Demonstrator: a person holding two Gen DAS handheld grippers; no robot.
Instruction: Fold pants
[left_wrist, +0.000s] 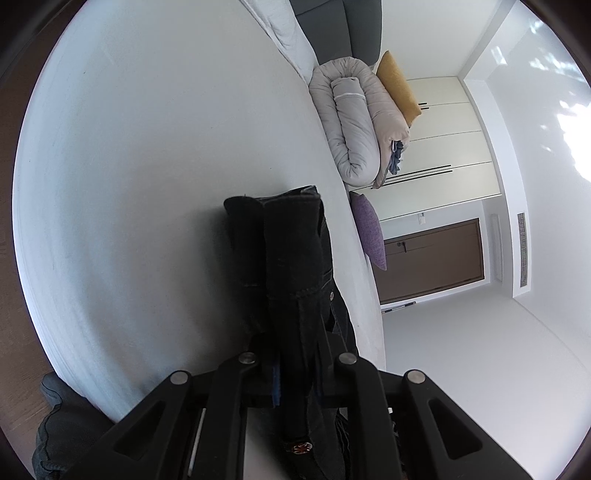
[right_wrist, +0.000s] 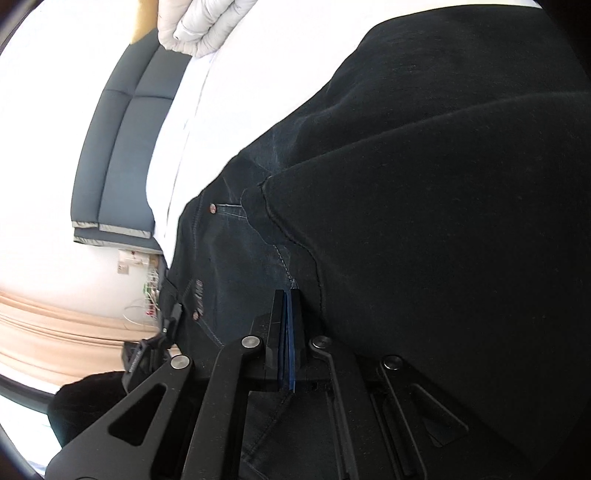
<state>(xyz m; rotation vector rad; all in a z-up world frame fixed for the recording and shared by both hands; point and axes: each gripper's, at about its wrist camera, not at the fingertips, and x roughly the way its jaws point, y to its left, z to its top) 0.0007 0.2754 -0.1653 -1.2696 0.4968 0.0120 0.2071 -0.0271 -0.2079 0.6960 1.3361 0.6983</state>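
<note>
Both claws are clamped on the dark pants (left_wrist: 295, 258): left claw (left_wrist: 295, 369), right claw (right_wrist: 288, 332), above the white bed (left_wrist: 147, 147).

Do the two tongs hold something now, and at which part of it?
Both hold the black pants. The left tongs are shut on a bunched fold near the button end. The right tongs pinch the fabric near a pocket seam.

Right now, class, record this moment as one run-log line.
task: fold pants | left gripper: shut on pants | right gripper: shut on pants | pants: dark denim, bunched, over white bed | fold: unfinished
</note>
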